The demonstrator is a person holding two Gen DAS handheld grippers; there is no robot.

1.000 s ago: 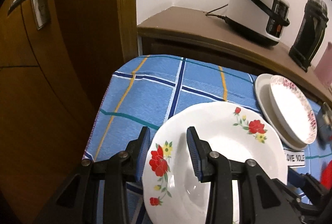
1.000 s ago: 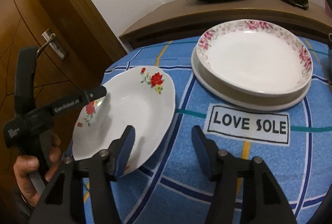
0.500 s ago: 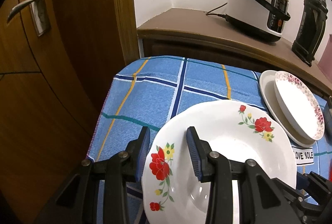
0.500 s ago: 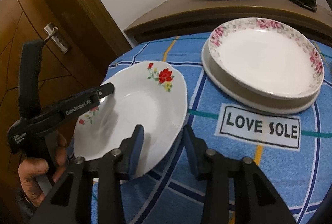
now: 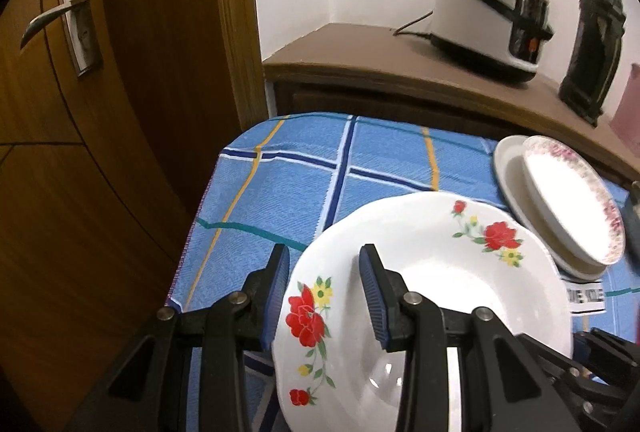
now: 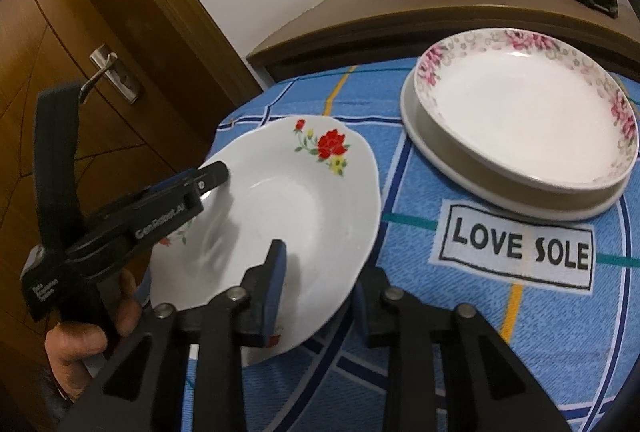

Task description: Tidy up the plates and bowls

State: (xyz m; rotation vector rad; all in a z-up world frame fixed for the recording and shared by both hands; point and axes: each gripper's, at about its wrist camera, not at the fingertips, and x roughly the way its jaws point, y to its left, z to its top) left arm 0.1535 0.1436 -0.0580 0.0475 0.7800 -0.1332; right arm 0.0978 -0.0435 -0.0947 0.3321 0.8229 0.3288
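Right gripper [image 6: 316, 284] jaws have just been closing, and they now straddle the near rim of the red-flower plate [image 6: 288, 216], one finger over the well, the other under the rim on the cloth side; at the first frame that rim sat by the left finger only, with the jaws much wider. Can't tell whether the pads actually press on the plate yet. Left gripper [image 5: 324, 292] hasn't shifted: one pad outside the plate's left rim, the other inside the well, rim between them, and the plate looks tilted up off the cloth on that side, so I read it as clamped on the plate. In the right wrist view the left gripper's finger [image 6: 208, 176] lies across the plate's left rim, with the person's hand [image 6: 86, 344] on its handle below. Red-flower plate [image 5: 420, 312] sits at the left near part of the blue checked tablecloth [image 6: 540, 332]. Pink-flower bowl [image 6: 524, 108] is nested in a plain cream plate [image 6: 452, 168] at the far right of the cloth, apart from the red-flower plate, just behind the "LOVE SOLE" label [image 6: 516, 246]. Rice cooker [image 5: 490, 12] stands on the brown sideboard [image 5: 360, 60] behind the table; wooden door [image 5: 100, 112] to the left.
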